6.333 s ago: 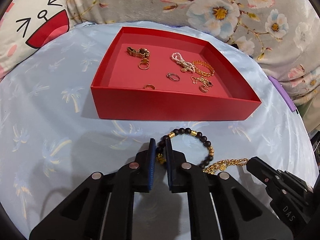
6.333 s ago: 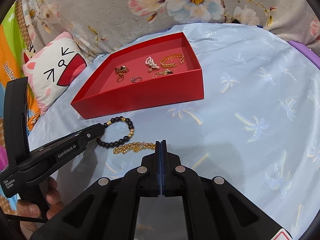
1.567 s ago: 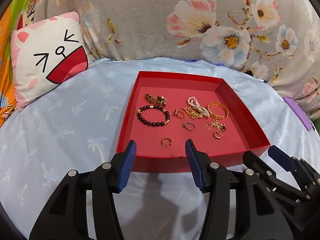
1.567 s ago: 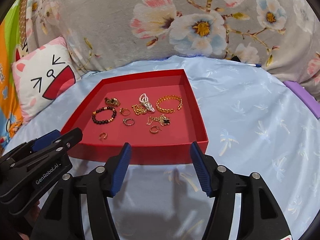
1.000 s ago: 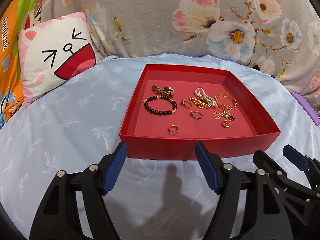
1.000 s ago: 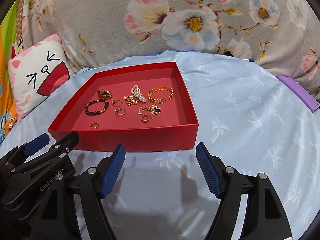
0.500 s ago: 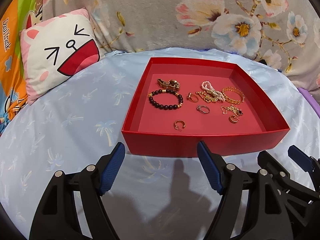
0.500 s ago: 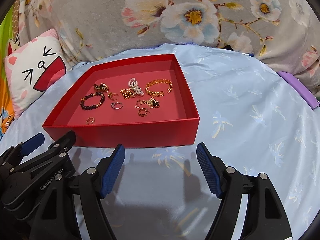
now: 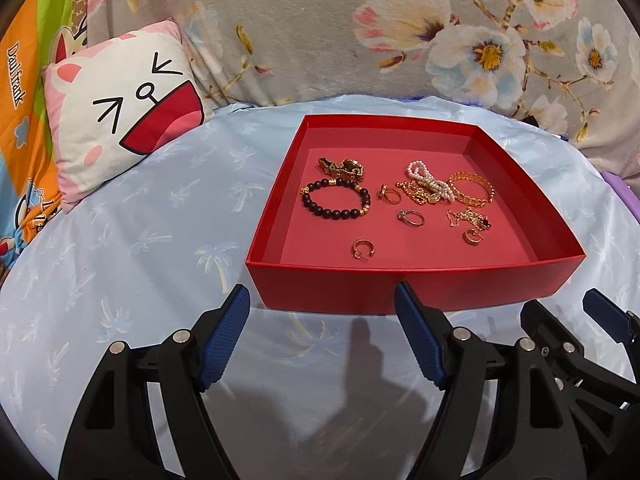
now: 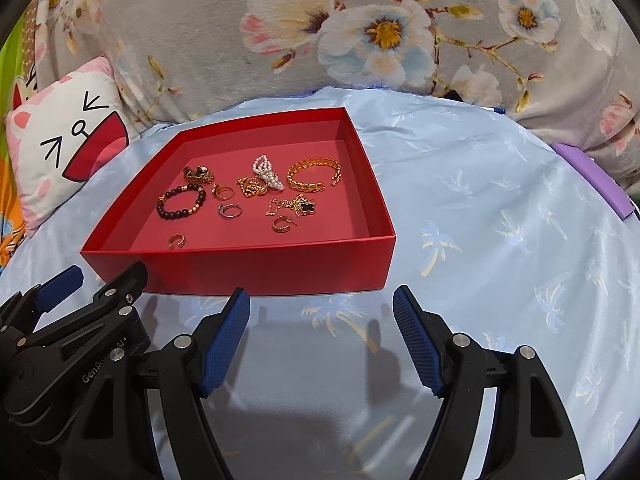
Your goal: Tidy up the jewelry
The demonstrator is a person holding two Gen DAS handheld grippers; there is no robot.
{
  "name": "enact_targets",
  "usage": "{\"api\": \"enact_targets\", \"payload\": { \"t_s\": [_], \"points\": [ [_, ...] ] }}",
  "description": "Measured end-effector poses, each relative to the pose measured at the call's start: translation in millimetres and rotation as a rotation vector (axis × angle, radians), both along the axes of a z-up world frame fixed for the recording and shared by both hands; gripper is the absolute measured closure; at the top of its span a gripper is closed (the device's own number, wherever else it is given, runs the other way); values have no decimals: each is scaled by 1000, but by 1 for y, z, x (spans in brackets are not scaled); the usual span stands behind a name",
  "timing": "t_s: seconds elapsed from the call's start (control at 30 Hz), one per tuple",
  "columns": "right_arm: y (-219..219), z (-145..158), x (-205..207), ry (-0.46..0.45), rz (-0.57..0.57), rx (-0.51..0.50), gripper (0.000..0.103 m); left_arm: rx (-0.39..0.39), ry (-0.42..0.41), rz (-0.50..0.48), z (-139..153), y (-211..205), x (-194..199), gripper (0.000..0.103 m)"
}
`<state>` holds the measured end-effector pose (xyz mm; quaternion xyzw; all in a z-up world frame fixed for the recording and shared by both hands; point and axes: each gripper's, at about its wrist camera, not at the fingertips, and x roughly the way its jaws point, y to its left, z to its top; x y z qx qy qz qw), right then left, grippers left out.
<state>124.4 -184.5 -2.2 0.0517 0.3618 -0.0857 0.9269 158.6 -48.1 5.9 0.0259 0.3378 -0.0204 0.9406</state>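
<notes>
Both tongs are standing wide with nothing between their blue pads, hovering over the pale blue palm-print sheet [image 9: 140,240] just short of the near wall of the red box [image 9: 400,288].

The left tongs [image 9: 322,338] are sitting at 6 o'clock in the left wrist view, with the box lying at 12 to 1 o'clock beyond them. Only this view is showing the orange and green printed cloth [image 9: 20,92] at 9 to 10 o'clock, and the right tongs are poking in at 4 o'clock.

The right tongs [image 10: 322,338] are filling 6 o'clock of the right wrist view; here the box is lying at 11 o'clock and the left tongs are showing at 8 o'clock. This view alone is showing the wide bare stretch of sheet at 2 to 4 o'clock, running out to a purple strip [image 10: 592,176] at the sheet's edge.

All the jewelry is lying on the box floor: the black bead bracelet [image 9: 335,200] toward its left, the pearl strand [image 9: 430,179] and gold chain bangle [image 9: 471,189] toward its far right, and small rings [image 9: 410,216] in between. The cat-face pillow [image 9: 120,108] is leaning at 10 o'clock, well apart from the box.
</notes>
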Motion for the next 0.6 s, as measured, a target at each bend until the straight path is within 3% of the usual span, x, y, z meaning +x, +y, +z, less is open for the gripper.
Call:
{"api": "enact_targets", "payload": {
  "t_s": [0.6],
  "points": [
    [-1,0,0,-1,-1,-3,30,6,-3,4,0,0,-1,31]
  ]
}}
